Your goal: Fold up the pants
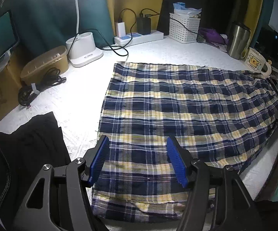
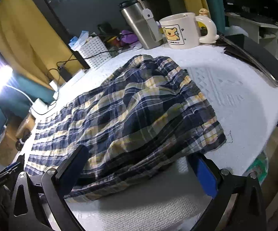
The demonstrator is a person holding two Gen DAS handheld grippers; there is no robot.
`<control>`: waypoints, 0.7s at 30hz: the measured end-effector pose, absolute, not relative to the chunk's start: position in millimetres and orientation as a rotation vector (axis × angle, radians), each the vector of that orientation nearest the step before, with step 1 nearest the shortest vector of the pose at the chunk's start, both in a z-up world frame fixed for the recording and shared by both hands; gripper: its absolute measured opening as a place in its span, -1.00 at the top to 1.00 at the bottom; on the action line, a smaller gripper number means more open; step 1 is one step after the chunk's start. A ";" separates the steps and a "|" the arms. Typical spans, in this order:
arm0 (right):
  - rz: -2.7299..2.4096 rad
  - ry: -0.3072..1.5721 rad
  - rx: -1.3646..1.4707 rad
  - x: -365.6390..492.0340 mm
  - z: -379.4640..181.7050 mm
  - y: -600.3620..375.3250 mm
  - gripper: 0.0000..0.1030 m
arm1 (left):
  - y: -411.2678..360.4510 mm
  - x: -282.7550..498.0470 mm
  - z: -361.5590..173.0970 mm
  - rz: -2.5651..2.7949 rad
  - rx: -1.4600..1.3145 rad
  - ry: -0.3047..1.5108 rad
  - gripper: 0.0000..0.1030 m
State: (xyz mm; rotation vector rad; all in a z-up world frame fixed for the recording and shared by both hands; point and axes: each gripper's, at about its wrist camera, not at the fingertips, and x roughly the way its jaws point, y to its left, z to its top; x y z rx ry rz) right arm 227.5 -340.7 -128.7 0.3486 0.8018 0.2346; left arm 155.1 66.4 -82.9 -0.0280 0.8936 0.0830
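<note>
1 pants (image 1: 177, 111), 1 mug (image 1: 255, 62), 2 tools open.

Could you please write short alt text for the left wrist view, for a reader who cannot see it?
Plaid pants lie spread flat on a white table, with the left gripper open above their near edge, blue fingers apart and holding nothing. A lamp base, power strip, white basket, steel tumbler and bear mug line the far side.

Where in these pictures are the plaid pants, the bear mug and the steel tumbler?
plaid pants (image 1: 187, 104), left wrist view, middle of the flat cloth.
bear mug (image 2: 179, 31), right wrist view, its printed side.
steel tumbler (image 2: 137, 25), right wrist view, its metal body.
</note>
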 end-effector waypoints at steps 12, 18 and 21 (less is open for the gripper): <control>0.117 0.858 0.292 214.9 -130.4 -345.3 -0.99 | 100.1 164.7 -91.2 0.082 -0.081 0.882 -0.21; 0.133 0.805 0.367 241.1 -129.3 -350.9 -0.99 | 107.0 165.5 -86.9 0.081 -0.071 0.880 -0.21; 0.145 0.778 0.389 259.1 -128.2 -354.0 -0.99 | 112.5 163.6 -84.4 0.106 -0.080 0.875 -0.21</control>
